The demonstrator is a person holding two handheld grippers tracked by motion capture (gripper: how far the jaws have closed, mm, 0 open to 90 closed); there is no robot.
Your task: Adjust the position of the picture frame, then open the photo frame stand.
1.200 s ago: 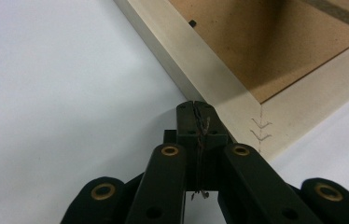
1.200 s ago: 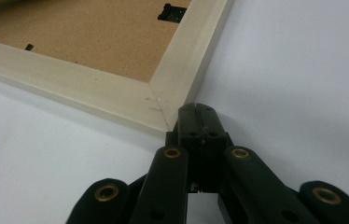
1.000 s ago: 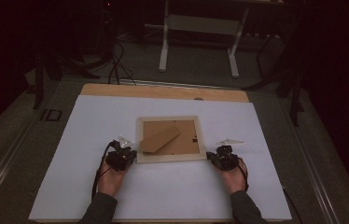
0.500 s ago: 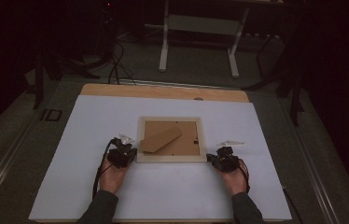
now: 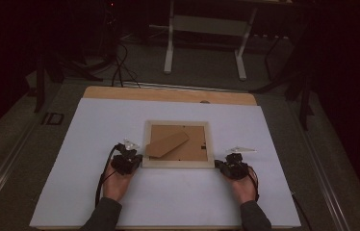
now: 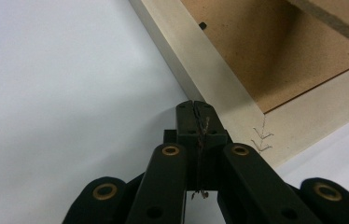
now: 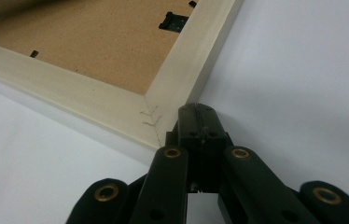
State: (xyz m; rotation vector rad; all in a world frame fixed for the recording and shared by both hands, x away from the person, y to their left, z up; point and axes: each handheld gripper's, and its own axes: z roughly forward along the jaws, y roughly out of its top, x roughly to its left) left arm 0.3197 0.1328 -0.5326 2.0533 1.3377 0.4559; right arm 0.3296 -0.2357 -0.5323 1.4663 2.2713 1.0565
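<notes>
Lying face down at the middle of the high view, the picture frame shows its brown backing board with the fold-out stand slanting across it, all inside a pale wooden border. It rests on a white sheet that covers the counter, whose wooden edge peeks out along the top of the sheet.

At the frame's lower left corner sits the left gripper; in the left gripper view its fingers are pressed fully together with nothing between them, their tip right against the outer edge of the border near the stapled mitre joint. At the lower right corner sits the right gripper, its fingers likewise closed and empty, nosing the frame's outer edge just beside the corner staple.

Judging by this, the step in hand is bracing or squaring the frame from both lower corners rather than picking it up. A next move would likely call for either an even push from both sides to slide it, or opening the fingers to clamp the border, or reaching for the small black retaining tab on the backing
</notes>
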